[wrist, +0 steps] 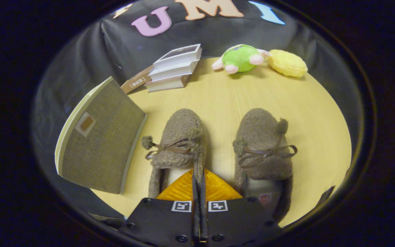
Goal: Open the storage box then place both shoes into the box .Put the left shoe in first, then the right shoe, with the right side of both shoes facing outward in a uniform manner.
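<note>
Two shoes on worktop, toes pointing away: left shoe just ahead of hand-held gripper, its fingers closed on that shoe's inner collar; right shoe beside; storage box left.

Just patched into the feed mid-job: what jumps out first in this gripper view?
Two fuzzy brown shoes sit side by side on the table, toes pointing away. The gripper has its fingers closed on the inner side wall of the left shoe, with the right shoe alongside. The storage box stands left of the shoes; books and plush toys lie beyond.
</note>
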Motion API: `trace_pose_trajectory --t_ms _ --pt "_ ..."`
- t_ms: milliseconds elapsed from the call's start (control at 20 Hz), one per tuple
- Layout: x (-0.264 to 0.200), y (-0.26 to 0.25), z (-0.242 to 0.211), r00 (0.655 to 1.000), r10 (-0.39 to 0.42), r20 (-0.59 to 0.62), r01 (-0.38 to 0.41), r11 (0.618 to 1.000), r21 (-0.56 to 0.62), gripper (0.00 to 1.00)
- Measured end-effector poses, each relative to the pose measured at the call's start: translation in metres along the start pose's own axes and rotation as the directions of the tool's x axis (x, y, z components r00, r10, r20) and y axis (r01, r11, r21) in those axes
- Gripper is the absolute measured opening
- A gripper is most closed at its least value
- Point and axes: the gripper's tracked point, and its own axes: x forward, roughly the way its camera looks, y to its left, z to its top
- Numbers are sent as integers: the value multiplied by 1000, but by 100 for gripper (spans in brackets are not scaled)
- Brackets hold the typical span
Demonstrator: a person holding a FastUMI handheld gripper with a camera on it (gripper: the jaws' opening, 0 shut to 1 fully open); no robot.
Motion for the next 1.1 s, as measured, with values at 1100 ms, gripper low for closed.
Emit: trace_pose_trajectory --t_ms 1100 --pt "-106 148 129 969 156 194 -193 962 195 4"
